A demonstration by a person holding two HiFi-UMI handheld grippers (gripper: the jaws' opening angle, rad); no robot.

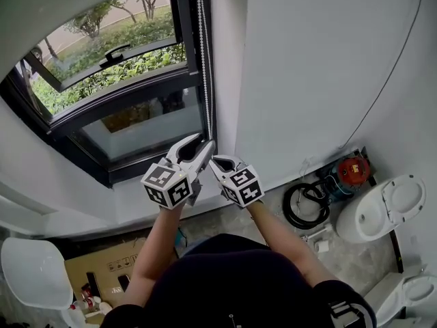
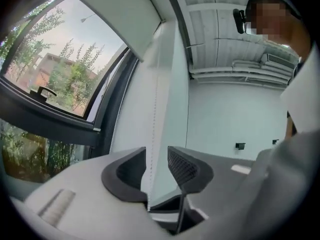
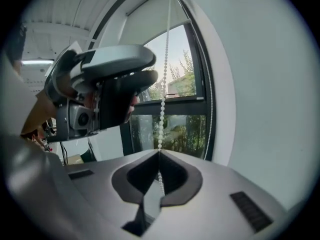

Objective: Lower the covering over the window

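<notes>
1. Bead chain (image 1: 201, 53) hangs upright along the right edge of the window (image 1: 123, 100), and the roller blind (image 3: 147, 19) sits high above.
2. Right gripper (image 3: 159, 153) points slightly downward, its fingers (image 3: 175, 176) clenched on the chain.
3. Left gripper (image 2: 156, 155) is held level just above it. Its fingers (image 2: 187, 169) are released, and the chain passes untouched between them.

The white blind (image 3: 150, 20) covers only the top of the window (image 1: 136, 93). Its bead chain (image 1: 202, 53) hangs straight along the right side.
</notes>
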